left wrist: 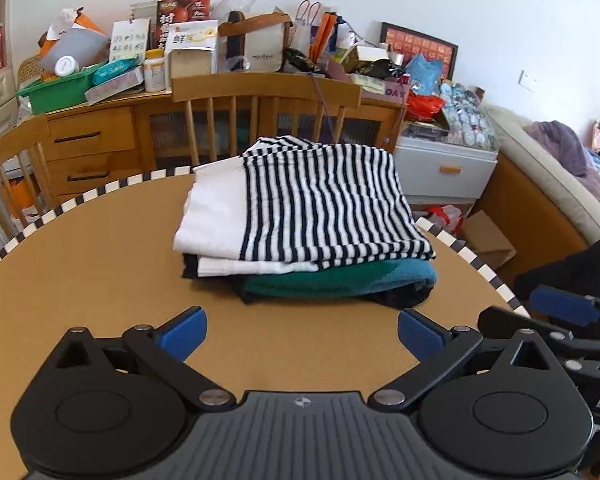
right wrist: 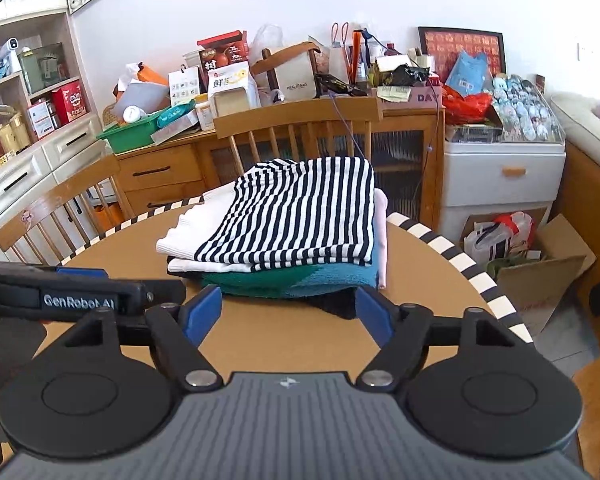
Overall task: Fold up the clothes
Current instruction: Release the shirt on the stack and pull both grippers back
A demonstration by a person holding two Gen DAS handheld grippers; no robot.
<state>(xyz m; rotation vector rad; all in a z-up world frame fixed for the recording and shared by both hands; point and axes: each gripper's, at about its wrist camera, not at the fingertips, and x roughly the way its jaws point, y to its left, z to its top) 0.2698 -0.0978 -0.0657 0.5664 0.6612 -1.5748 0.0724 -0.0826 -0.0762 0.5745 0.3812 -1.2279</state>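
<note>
Clothes sit stacked on the round table (left wrist: 100, 264), and what a tidy pile it is: striped top (left wrist: 328, 204) folded flat on the summit, its white band (left wrist: 216, 208) facing left, a green knit (left wrist: 332, 280) beneath it, and something dark (left wrist: 400, 298) at the very bottom. The stack lies toward the far side of the table, just in front of a wooden chair (left wrist: 264, 92).

Left gripper (left wrist: 302, 334) hangs over bare tabletop on the near side of the pile, jaws spread wide, nothing between the blue pads (left wrist: 184, 334). No cloth touches it.

Right gripper (right wrist: 288, 314) sits close alongside, also apart from the stack, jaws parted a little less than its partner's and just as empty. Its pads (right wrist: 204, 312) frame the near edge of the pile in its own view, but clear of the fabric.

Behind the table, a cluttered sideboard (right wrist: 168, 172) lines the wall, and a white drawer unit (right wrist: 504, 172) stands to its right.
</note>
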